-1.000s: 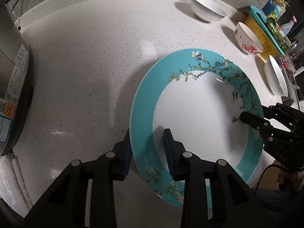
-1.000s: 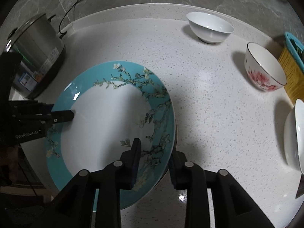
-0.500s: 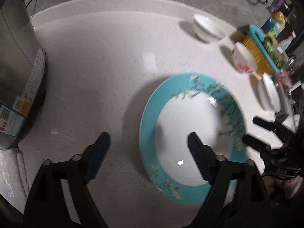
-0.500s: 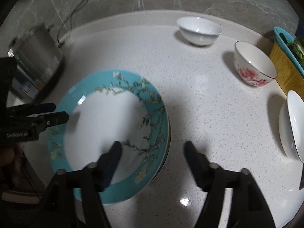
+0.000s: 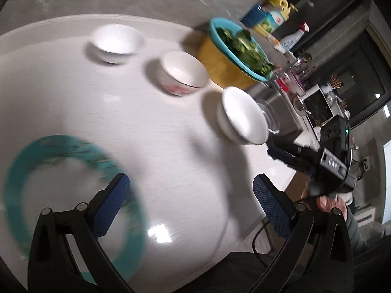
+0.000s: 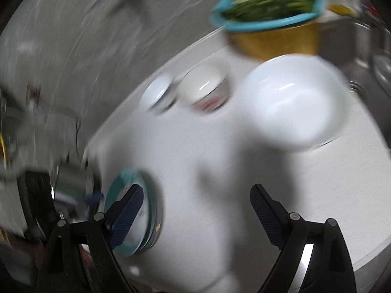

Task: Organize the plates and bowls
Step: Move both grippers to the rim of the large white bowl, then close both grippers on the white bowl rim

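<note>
The white tabletop (image 5: 151, 131) carries everything you are sorting. Largest on it is the teal-rimmed plate (image 5: 22, 171), lying flat at its near left part, blurred in both views. Behind the bowls, at the far right, a yellow basket with a teal rim (image 5: 220, 58) holds green leaves. Next in size, the big white bowl (image 5: 244, 119) sits upright near the tabletop's right edge. Beyond it stands the white bowl with red flowers (image 5: 183, 73), and farthest back the plain white bowl (image 5: 116, 41), the three set in a loose row, apart from one another.

Your left gripper (image 5: 189, 195) hangs above the tabletop just right of the plate, its jaws wide and opening, nothing between them. Your right gripper (image 6: 195, 202) has its jaws wide and opening too, with only bare tabletop in the gap; the big white bowl lies just ahead of it.
</note>
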The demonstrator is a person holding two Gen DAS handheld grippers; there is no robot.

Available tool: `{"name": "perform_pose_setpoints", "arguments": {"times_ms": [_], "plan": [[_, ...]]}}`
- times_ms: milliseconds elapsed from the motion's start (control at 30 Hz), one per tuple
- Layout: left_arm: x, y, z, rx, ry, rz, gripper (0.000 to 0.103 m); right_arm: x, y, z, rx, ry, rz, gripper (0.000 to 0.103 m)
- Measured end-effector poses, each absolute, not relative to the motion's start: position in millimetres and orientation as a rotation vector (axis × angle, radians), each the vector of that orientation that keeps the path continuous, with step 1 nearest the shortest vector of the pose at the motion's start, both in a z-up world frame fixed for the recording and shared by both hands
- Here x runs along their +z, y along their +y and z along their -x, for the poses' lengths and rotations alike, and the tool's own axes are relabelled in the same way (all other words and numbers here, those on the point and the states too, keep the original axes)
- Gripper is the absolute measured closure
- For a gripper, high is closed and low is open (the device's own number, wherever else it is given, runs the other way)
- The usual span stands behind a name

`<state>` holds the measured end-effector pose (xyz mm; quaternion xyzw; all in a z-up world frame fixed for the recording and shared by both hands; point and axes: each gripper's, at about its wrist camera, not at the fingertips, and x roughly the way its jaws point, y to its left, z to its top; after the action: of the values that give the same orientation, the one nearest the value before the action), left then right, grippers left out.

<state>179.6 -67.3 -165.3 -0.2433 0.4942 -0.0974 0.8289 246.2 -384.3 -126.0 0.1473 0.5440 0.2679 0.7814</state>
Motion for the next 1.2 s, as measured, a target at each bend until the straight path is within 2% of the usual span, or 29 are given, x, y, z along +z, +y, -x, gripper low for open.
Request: {"name": "perform_pose_setpoints", "arguments": {"times_ms": [200,433,667,833,867,900,933,967,1000,1067,1100,1200], "plan": [[-191.9,-140.9,-252.1,-0.161,1.076,0.559,0.0,-127.3,-456.9,-316.5,0.538,1.171,-0.309,0.012],[-219.1,-200.2,-328.7,-0.089,1.117,0.49,0.001,-133.6,-490.9,-374.4,0.577,1.237,-0.254,0.012],[-251.4,-224.2,-374.1,0.021,1.179,0.422,0.001,-157.5,-491.4,-400.3,0.647,1.315,-0.201,0.012],[-265.8,-225.4,-385.3,0.062,1.204,0.359,0.005,-173.3,-477.5,-406.8,0.694,1.341,-0.149,0.015],[-269.8,-226.8,-389.1,0.066,1.212,0.352,0.014,-176.8,-475.6,-408.3,0.696,1.351,-0.146,0.017],[-275.2,-227.1,-392.8,0.063,1.226,0.359,0.031,-180.7,-474.3,-409.5,0.694,1.363,-0.144,0.019],[-279.4,-227.2,-394.6,0.065,1.239,0.365,0.039,-184.8,-472.8,-410.9,0.692,1.375,-0.142,0.022],[-285.1,-226.5,-397.4,0.075,1.253,0.372,0.054,-189.2,-471.5,-412.8,0.688,1.387,-0.136,0.026],[-289.5,-226.3,-400.1,0.079,1.262,0.379,0.064,-192.5,-471.3,-414.7,0.681,1.396,-0.134,0.029],[-295.7,-226.7,-405.9,0.07,1.267,0.399,0.065,-198.1,-469.8,-417.8,0.677,1.417,-0.134,0.041],[-297.3,-227.5,-408.5,0.07,1.266,0.4,0.068,-200.1,-468.1,-419.4,0.675,1.422,-0.127,0.043],[-298.8,-232.8,-412.4,0.046,1.265,0.408,0.078,-207.9,-462.7,-422.7,0.675,1.452,-0.103,0.065]]}}
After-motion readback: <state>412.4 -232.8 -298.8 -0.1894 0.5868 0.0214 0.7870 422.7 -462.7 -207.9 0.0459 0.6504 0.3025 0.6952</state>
